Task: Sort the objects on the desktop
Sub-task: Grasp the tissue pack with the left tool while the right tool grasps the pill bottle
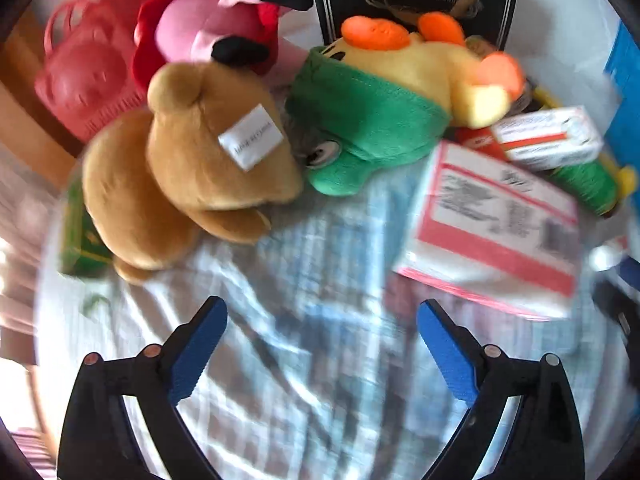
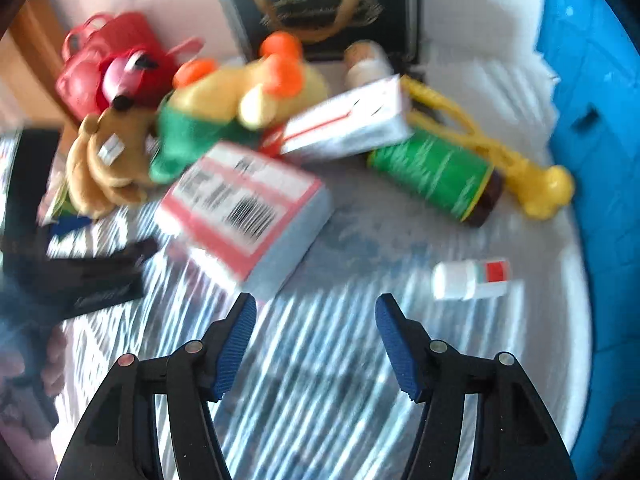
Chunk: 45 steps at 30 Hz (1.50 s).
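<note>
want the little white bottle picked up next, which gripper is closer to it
Right. The right gripper hangs open just beside the white bottle on the cloth. The left gripper is over by the brown teddy, beyond the red and white box.

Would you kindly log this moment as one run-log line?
left gripper: open, empty | right gripper: open, empty | nearest right: white bottle | pile: brown bear, pink-bordered box | sorting: not started
</note>
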Each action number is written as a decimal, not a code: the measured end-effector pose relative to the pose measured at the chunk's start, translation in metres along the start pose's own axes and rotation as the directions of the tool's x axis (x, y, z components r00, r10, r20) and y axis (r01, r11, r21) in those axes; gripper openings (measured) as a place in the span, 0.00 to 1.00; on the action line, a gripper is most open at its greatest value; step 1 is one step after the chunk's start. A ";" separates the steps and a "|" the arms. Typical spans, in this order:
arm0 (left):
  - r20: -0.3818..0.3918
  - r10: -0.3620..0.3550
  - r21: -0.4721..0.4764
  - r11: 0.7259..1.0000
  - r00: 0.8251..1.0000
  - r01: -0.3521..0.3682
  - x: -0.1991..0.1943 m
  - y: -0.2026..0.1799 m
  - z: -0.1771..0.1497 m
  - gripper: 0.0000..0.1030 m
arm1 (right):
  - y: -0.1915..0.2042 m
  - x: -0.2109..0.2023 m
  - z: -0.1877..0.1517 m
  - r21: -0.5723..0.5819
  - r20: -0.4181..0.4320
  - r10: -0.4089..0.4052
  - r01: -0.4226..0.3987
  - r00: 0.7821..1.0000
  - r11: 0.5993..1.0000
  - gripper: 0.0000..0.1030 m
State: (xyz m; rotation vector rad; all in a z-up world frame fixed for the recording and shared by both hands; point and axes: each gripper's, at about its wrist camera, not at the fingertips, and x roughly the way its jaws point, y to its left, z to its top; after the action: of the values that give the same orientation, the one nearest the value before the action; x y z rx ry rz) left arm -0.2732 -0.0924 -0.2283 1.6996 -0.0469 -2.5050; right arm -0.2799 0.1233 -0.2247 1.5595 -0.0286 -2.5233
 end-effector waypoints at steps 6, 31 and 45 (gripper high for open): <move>-0.022 -0.003 0.021 1.000 1.000 0.003 0.011 -0.017 -0.002 0.95 | -0.018 0.024 0.040 0.005 0.040 -0.064 0.063 0.997 0.998 0.59; -0.084 -0.032 0.050 0.998 0.996 0.036 0.019 -0.072 0.029 0.93 | -0.056 -0.001 -0.010 0.174 -0.059 -0.082 0.091 0.995 0.981 0.55; -0.034 -0.098 0.071 0.992 0.995 0.101 0.007 -0.079 -0.004 0.85 | -0.084 0.046 0.005 0.145 -0.094 -0.144 0.157 0.985 0.977 0.57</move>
State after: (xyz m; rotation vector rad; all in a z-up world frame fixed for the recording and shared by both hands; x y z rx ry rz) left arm -0.2778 -0.0145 -0.2436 1.8111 -0.0528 -2.5774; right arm -0.3157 0.1980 -0.2718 1.7878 -0.0975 -2.6221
